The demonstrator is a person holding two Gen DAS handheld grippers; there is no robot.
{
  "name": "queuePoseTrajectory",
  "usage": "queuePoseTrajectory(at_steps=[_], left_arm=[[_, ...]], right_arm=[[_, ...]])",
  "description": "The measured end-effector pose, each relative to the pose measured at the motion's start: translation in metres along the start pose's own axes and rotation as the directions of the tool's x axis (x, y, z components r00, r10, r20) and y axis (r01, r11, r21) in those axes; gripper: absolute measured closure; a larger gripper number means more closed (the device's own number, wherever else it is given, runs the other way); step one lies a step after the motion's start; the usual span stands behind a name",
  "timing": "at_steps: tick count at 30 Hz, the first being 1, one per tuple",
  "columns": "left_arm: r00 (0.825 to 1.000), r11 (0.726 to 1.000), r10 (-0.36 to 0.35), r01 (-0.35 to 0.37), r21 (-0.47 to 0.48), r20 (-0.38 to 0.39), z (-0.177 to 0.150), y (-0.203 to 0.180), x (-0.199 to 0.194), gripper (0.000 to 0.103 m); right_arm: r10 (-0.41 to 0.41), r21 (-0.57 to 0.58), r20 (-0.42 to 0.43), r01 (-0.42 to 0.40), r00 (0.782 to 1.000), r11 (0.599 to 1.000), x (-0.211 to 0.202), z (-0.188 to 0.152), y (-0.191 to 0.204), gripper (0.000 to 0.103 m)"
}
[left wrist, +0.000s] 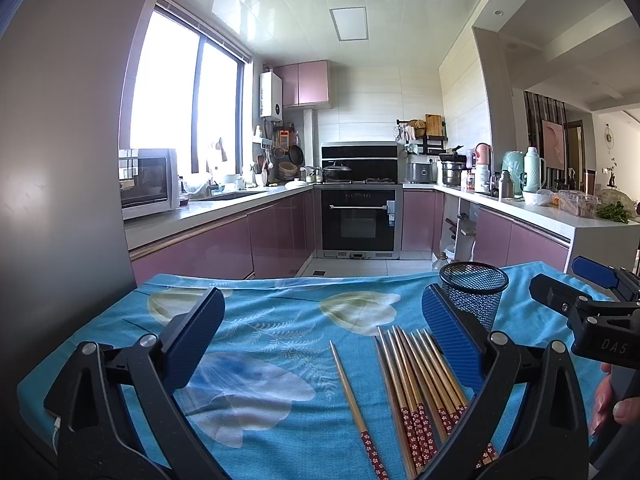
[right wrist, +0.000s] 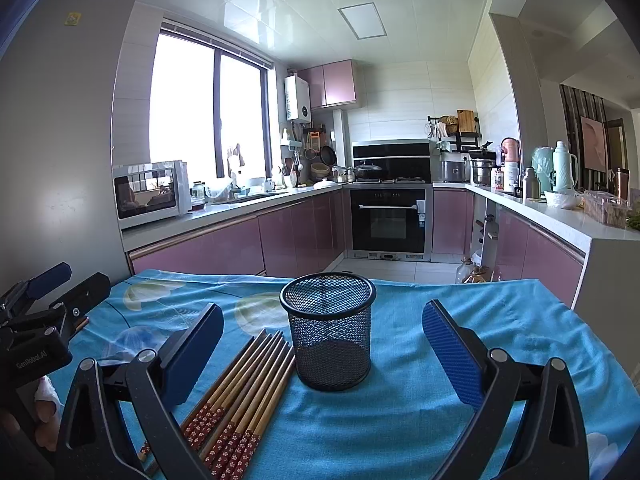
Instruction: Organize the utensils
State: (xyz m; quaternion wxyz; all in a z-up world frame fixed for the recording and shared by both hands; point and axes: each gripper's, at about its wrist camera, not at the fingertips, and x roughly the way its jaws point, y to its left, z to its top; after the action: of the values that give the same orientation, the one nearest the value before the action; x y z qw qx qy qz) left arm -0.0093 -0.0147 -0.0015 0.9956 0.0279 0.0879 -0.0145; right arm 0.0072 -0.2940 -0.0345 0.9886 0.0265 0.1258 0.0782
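Chopsticks (left wrist: 420,392) lying by mesh cup (right wrist: 330,332), looking light, stiff, slick; both tongs gaping w/ nothing held, so pinching mid-shaft seems best.

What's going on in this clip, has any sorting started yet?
Not yet. A person holds a hand-held gripper in each hand over a blue cloth; the left hand-held gripper and right hand-held gripper are both open and empty. The chopsticks lie in a bunch beside the upright, empty mesh cup, with one chopstick apart.
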Motion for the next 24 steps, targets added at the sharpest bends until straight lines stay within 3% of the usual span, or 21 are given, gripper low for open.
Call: queuePoseTrajectory(at_steps=[24], left_arm=[[1.000, 1.000, -0.005, 0.005, -0.004, -0.029, -0.0039, -0.0003, 0.0051, 0.006]], right_arm=[[0.008, 0.003, -0.019, -0.008, 1.000, 1.000, 0.0054, -0.0012, 0.0005, 0.007]])
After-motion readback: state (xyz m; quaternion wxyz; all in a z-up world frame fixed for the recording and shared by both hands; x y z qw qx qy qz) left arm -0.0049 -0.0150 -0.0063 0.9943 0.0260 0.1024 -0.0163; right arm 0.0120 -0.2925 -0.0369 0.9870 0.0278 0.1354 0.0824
